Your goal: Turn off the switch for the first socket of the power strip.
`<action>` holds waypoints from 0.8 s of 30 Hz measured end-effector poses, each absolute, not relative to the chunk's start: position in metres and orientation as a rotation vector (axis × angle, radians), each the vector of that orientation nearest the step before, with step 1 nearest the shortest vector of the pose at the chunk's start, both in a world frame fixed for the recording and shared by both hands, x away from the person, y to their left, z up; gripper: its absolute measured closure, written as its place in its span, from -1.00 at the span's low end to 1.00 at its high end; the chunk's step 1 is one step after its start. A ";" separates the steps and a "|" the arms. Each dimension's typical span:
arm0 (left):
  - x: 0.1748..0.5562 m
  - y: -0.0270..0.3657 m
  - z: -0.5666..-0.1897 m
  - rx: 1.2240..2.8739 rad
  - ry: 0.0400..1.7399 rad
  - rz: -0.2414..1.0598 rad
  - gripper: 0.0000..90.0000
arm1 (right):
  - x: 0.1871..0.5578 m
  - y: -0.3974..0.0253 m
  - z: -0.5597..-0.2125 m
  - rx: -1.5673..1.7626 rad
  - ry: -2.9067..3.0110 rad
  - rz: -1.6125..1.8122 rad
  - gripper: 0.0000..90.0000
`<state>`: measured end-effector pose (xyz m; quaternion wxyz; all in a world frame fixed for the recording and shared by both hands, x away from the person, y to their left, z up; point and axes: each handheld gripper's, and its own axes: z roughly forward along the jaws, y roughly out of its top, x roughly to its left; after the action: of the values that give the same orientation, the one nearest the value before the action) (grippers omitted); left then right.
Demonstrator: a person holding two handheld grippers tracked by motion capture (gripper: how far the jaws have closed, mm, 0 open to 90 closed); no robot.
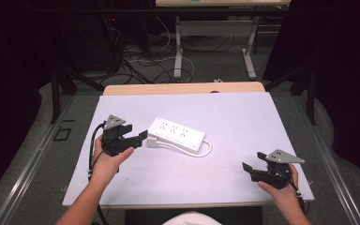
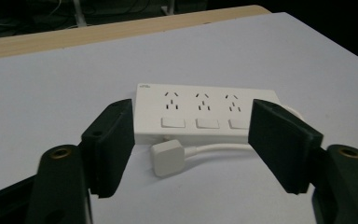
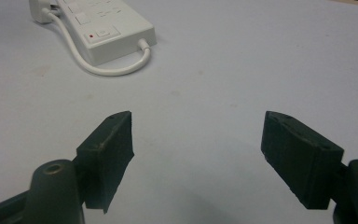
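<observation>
I have the left tongs point(image 2: 191, 140) spread wide, closing in on the white plug point(image 2: 168, 158) lying on the desk point(image 1: 243, 122) against the power strip point(image 2: 205, 112). Right tongs point(image 3: 198, 154) wait spread and empty. Next I judge: straddle the plug, squeeze.

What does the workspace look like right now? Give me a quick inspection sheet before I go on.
Surface: pale sheet covering the table, wooden edge showing at the far side.
Job's things: white power strip lying flat, sockets up; its white plug lies on the sheet beside it.
Clutter: nothing seen.
Grippers: left tongs open, aimed at the plug, not touching it; right tongs open over bare sheet, apart from the strip.
Cables: strip's white cord loops from its end along its side to the plug; a black cable trails from each gripper.
Surroundings: dark room, table legs and loose wires on the floor beyond.
</observation>
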<state>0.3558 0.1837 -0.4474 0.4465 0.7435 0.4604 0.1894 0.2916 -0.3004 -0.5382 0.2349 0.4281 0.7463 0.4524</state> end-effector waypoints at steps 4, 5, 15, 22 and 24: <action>0.361 0.180 -0.444 1.850 1.143 0.481 -0.19 | 0.291 -0.300 -0.538 1.176 2.054 1.235 -0.46; 0.362 0.180 -0.443 1.855 1.140 0.477 -0.17 | 0.291 -0.300 -0.538 1.174 2.055 1.234 -0.46; 0.372 0.170 -0.439 1.864 1.178 0.426 -0.06 | 0.292 -0.301 -0.539 1.175 2.051 1.244 -0.46; 0.381 0.161 -0.441 1.840 1.167 0.442 0.00 | 0.292 -0.301 -0.539 1.174 2.051 1.244 -0.46; 0.383 0.159 -0.441 1.838 1.173 0.432 0.02 | 0.292 -0.301 -0.539 1.173 2.056 1.244 -0.46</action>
<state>0.3835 0.1587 -0.4409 0.4434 0.7411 0.4731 0.1741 0.2916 -0.3010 -0.5386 0.2317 0.4267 0.7479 0.4526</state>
